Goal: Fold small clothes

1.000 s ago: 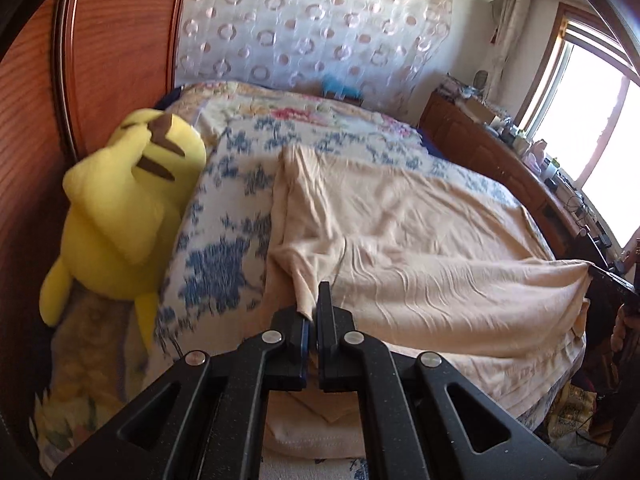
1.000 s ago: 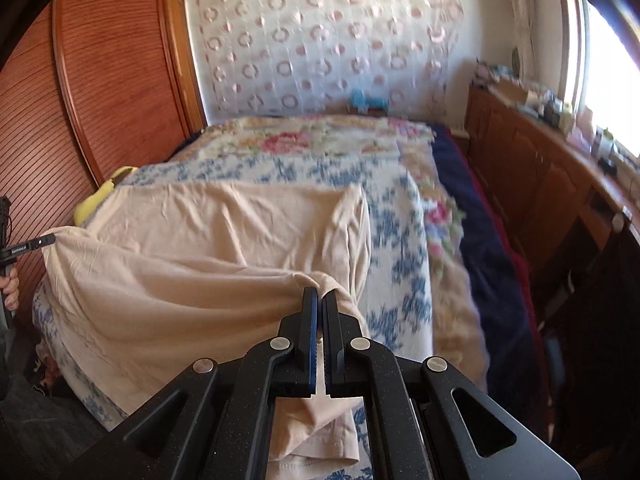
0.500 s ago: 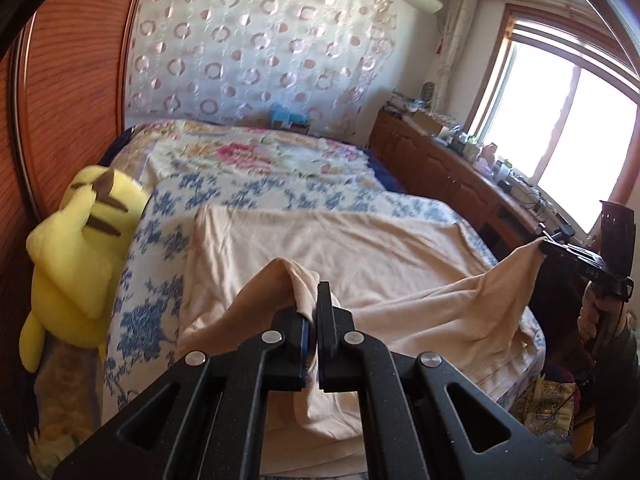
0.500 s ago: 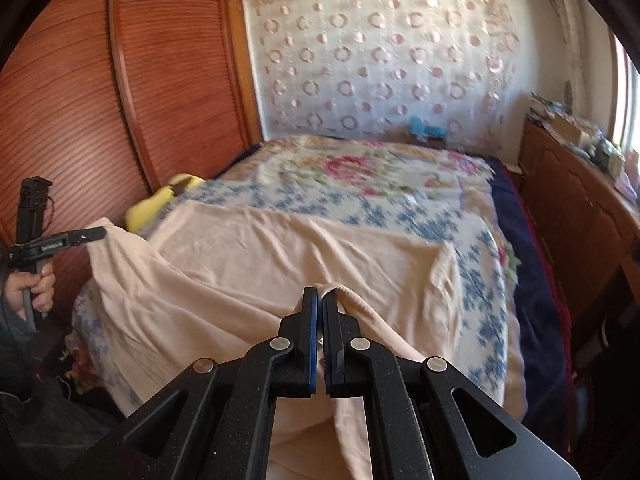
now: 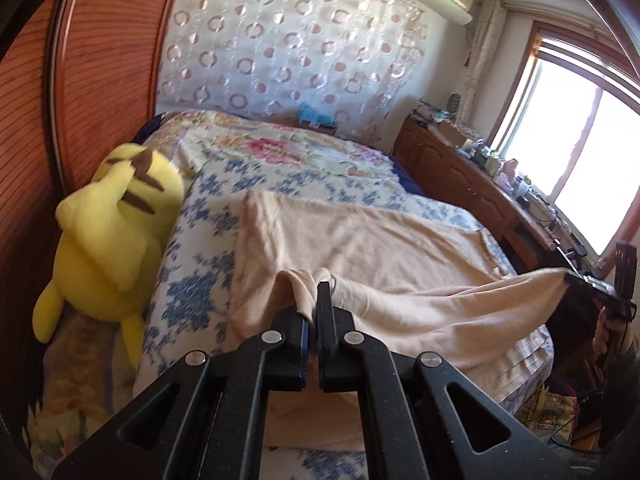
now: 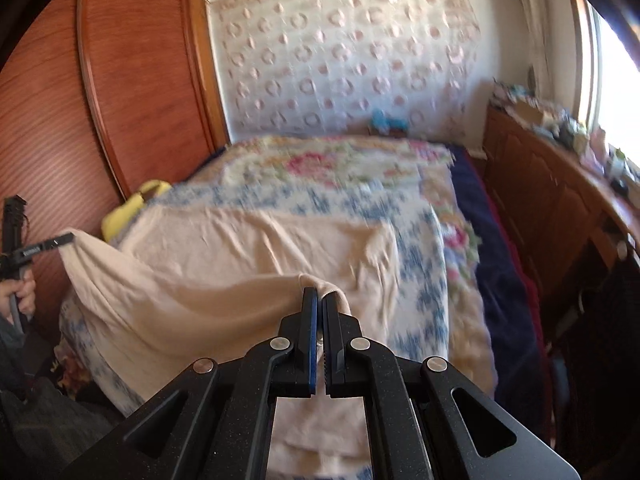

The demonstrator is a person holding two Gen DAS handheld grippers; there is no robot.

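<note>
A peach garment (image 5: 380, 256) lies spread over the near half of the bed, its near edge lifted at two corners. My left gripper (image 5: 312, 300) is shut on the left corner, the cloth bunched between its pads. My right gripper (image 6: 320, 300) is shut on the right corner, and the garment (image 6: 248, 256) sags between the two grips. In the left wrist view the right gripper (image 5: 580, 280) shows at the far right, pinching the cloth. The left gripper (image 6: 60, 240) appears at the left of the right wrist view, held by a hand (image 6: 20, 296).
The bed (image 5: 208, 248) carries a blue and pink floral cover. A yellow plush toy (image 5: 108, 232) leans against the wooden wardrobe (image 6: 120, 92) on the left. A cluttered wooden dresser (image 5: 472, 184) runs under the window on the right. A patterned curtain (image 5: 280, 44) hangs behind the bed.
Both grippers rose with the garment's near corners about half a second ago and have since come back down a little. The cloth between them hangs looser now. Both stay shut.
</note>
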